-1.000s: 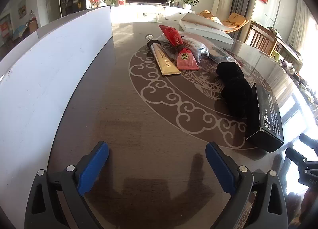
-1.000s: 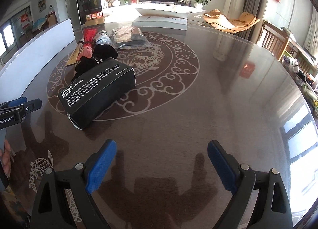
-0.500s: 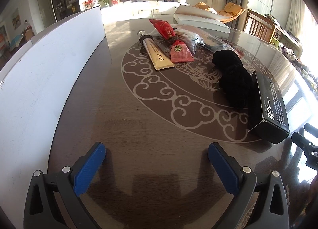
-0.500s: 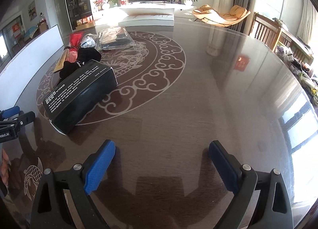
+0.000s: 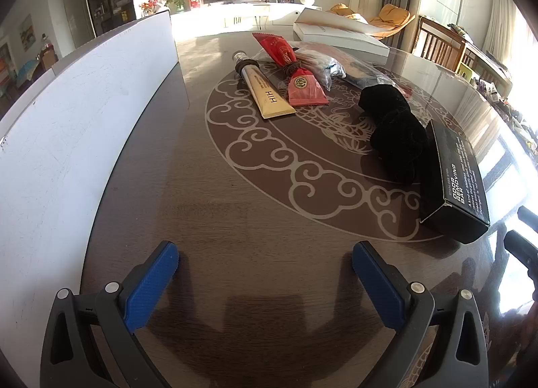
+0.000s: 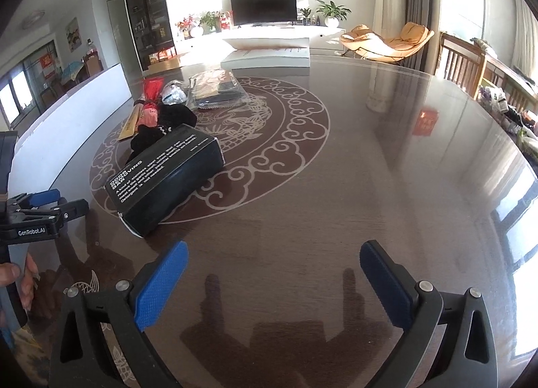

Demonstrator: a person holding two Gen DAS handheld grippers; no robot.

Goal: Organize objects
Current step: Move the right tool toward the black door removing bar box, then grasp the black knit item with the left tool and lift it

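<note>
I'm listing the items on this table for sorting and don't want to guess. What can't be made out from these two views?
- Clear bag, right wrist view: contents blurred by glare and plastic.
- Black box: small print too tiny in both views.
- Black cloth bundle, left wrist view: no shape or detail shows; partly behind the box in the right view.
- Right hand-held gripper, left wrist view: cut off by the frame edge.
</note>
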